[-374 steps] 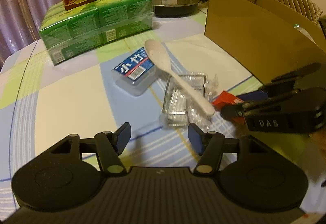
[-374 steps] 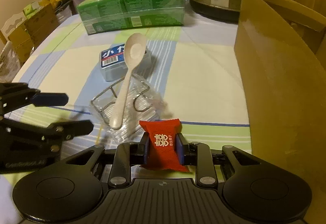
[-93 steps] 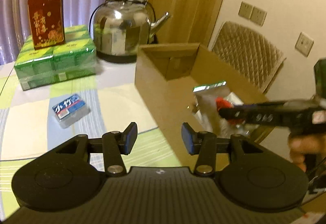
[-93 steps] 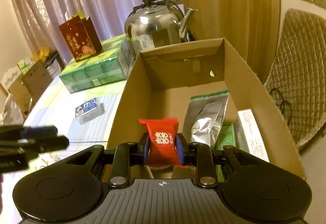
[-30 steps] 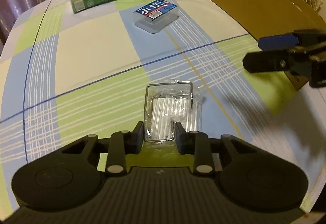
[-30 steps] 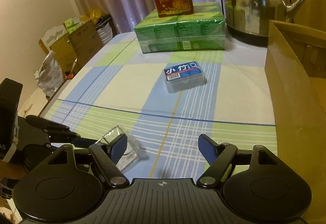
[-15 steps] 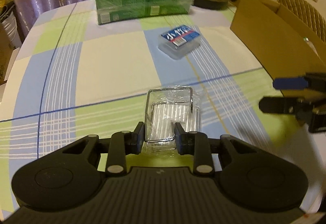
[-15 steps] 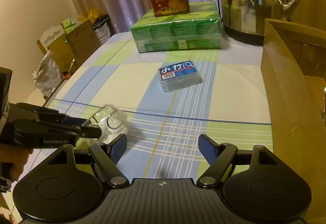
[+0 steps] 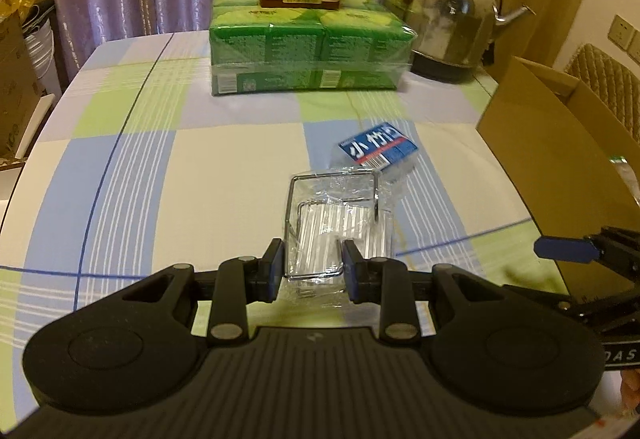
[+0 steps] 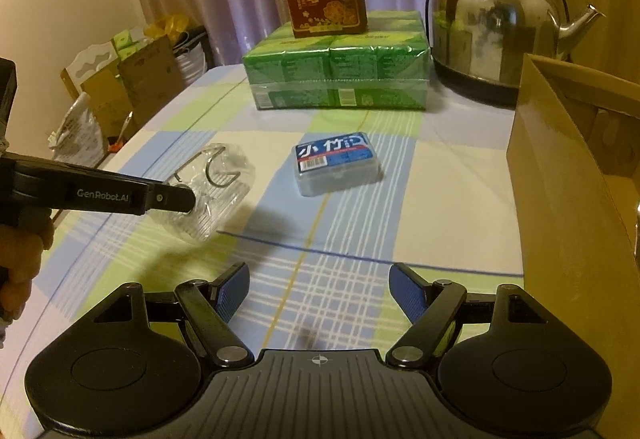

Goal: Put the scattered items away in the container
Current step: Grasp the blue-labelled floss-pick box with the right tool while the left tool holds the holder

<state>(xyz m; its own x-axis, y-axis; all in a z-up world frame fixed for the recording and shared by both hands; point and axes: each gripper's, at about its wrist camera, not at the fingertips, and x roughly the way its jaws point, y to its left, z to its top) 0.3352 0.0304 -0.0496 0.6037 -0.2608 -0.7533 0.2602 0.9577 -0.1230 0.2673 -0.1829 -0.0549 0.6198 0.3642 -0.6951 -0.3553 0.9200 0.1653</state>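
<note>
My left gripper (image 9: 312,271) is clamped on the wire rack (image 9: 334,215) in crinkly plastic, which looks light and slippery, so I'd grip wire, while the right gripper (image 10: 318,289) sits wide open.

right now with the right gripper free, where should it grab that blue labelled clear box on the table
Grip the blue labelled clear box across its short sides, coming down from above. It lies flat, label up, clear of other items, and it looks narrow enough for the open right gripper, which already faces it.
</note>
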